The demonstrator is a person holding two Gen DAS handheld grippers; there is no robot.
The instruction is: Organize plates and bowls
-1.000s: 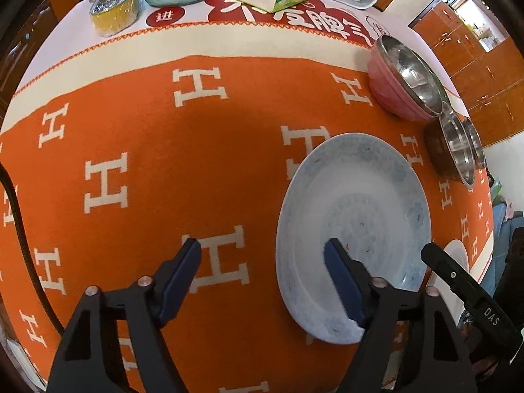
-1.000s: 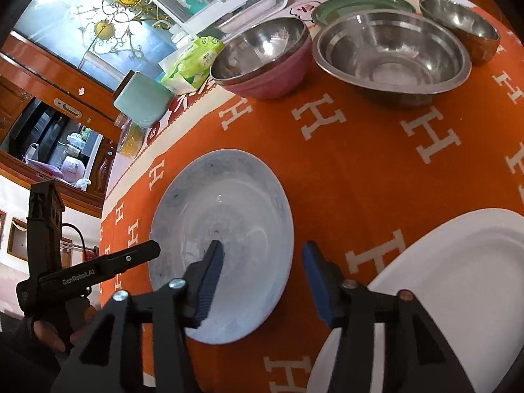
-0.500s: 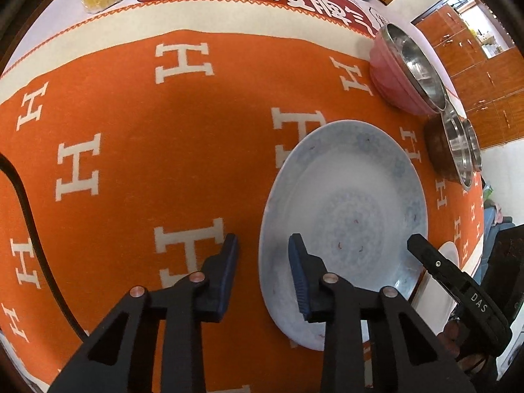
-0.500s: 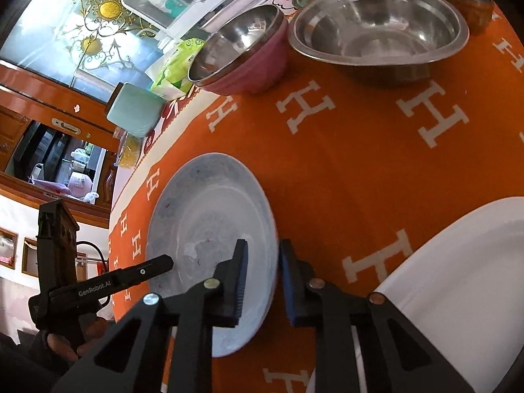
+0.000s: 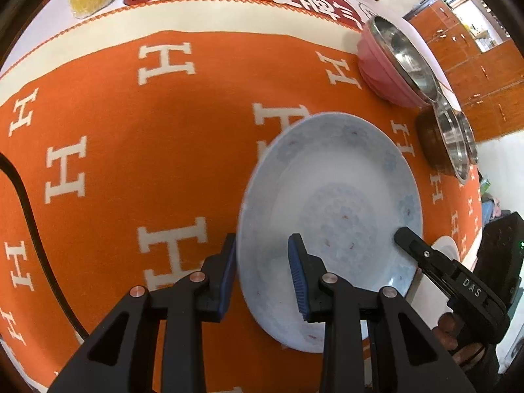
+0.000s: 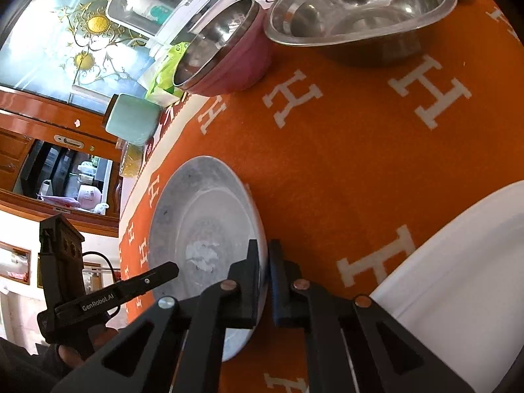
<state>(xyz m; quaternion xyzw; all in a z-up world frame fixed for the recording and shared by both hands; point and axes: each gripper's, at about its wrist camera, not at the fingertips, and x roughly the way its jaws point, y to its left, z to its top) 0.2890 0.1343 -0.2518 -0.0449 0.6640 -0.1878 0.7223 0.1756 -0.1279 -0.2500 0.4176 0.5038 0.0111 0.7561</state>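
Right wrist view: pale blue-grey patterned ceramic plate (image 6: 203, 229) lies on the orange H-patterned counter (image 6: 344, 150). Right hand-held gripper (image 6: 263, 278) has just clamped its three o'clock rim; left hand-held gripper (image 5: 262, 281), just narrowed, straddles nine o'clock, presumably for a two-sided lift.

left gripper (image 5: 262, 263) straddles pale plate (image 5: 330, 203) rim (orange cloth (image 5: 131, 114)).

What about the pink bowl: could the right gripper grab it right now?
Probably not yet: the right gripper has just closed its fingers on the blue plate's rim. The pink bowl sits farther back, with nothing in between.
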